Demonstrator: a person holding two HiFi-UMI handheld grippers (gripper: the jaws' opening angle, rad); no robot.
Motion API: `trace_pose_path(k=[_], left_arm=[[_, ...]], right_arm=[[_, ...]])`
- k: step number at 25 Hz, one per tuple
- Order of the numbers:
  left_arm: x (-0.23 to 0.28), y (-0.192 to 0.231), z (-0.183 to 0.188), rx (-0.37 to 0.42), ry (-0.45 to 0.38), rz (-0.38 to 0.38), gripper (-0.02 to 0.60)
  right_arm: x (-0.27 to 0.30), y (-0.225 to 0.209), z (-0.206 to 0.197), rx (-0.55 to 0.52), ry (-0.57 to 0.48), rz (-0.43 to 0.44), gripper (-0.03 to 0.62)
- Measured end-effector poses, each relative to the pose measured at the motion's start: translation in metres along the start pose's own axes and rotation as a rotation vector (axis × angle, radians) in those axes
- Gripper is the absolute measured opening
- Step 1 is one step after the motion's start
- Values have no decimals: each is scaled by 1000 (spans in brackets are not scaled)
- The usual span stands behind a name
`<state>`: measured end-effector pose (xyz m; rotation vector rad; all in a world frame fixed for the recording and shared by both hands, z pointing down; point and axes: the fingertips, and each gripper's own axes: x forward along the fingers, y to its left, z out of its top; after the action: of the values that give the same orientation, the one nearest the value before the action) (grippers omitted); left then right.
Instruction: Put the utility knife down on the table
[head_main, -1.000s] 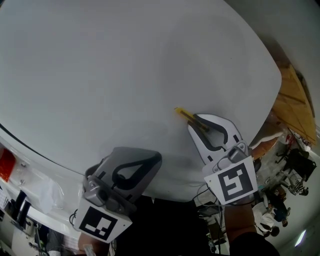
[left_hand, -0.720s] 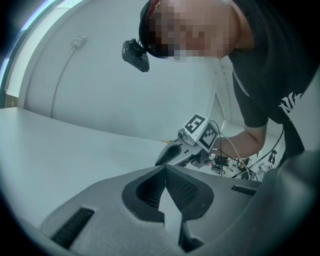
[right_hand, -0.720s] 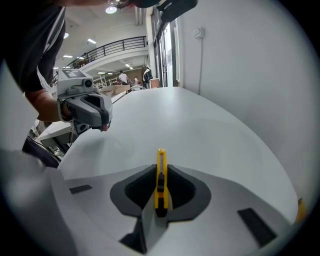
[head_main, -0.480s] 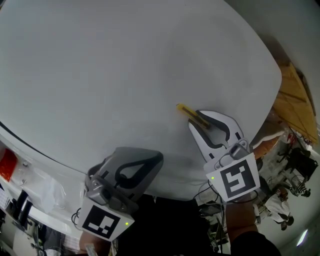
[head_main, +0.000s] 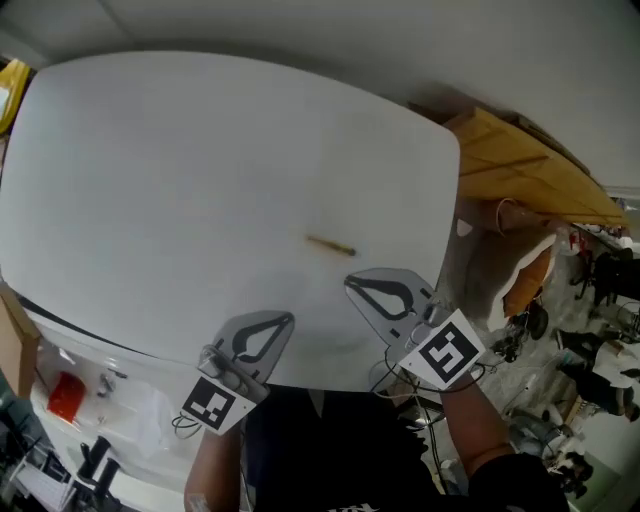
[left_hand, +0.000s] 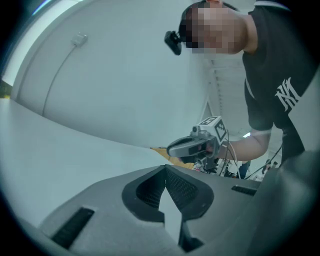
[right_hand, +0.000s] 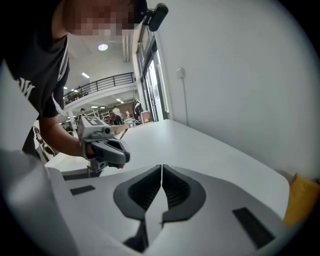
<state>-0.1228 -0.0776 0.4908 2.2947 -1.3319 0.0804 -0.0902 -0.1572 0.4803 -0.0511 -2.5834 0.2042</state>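
Note:
The utility knife (head_main: 330, 245), thin and yellow, lies flat on the white table (head_main: 180, 180), right of the middle, with nothing touching it. My right gripper (head_main: 350, 283) hovers just short of it on the near side, jaws shut and empty. My left gripper (head_main: 286, 320) is further left by the table's near edge, also shut and empty. In the left gripper view my left gripper (left_hand: 165, 171) has its jaws closed, and the right gripper (left_hand: 192, 146) shows beyond. In the right gripper view my right gripper (right_hand: 161, 168) has its pads pressed together, and the left gripper (right_hand: 107, 149) is at the left.
Wooden boards (head_main: 520, 160) lean past the table's right edge. A red object (head_main: 65, 395) sits low at the left on a white unit. A yellow thing (head_main: 12, 85) shows at the far left corner. A wall runs behind the table.
The right gripper held the knife at its jaw tips. It has since let go, drawn back toward me and shut. The knife stays on the table. The head view has swung up.

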Motion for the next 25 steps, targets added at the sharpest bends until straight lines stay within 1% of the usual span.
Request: trace_pose_path(k=[1,2,4,5,6,8,11,13,15,18,21,23,25], left_arm=[[-3,-8,5,-11,11,-27,6],[-5,-13,11,-2,10,-67,5],[-10,-21,27,55,2,-160,5],[-16,-30,34,79,-1,-196,5],[-25,-44,42,91,-5,-218,5],[-46,-83,59,91,-27,-230,5],[-73,-152,95,83,-62,-247,6],[-86,-196,115,119,-82,-278,5],[-104,-235,125,177,-103,-297,5],[-133,-284,132,239,-130,-306,5],[-148,-336,128,233,-144,-326,6],[-152,-368,119,232,-157,-341,6],[-154,-393,108,230,-147,-347,6]], right_arm=[[-17,15,8,9,-16,-9,8],[-32,28,17,17,-42,-35,6],[-52,52,37,77,-133,-80,5],[-61,68,46,129,-185,-74,5],[-70,88,53,176,-229,-51,5],[-95,131,66,223,-275,2,5],[-145,186,85,199,-325,38,5],[-183,217,97,186,-405,60,5],[-223,249,107,170,-521,87,5],[-285,288,112,173,-715,115,5],[-341,317,105,186,-857,128,5],[-363,336,93,199,-911,146,5],[-371,351,80,212,-927,170,5]])
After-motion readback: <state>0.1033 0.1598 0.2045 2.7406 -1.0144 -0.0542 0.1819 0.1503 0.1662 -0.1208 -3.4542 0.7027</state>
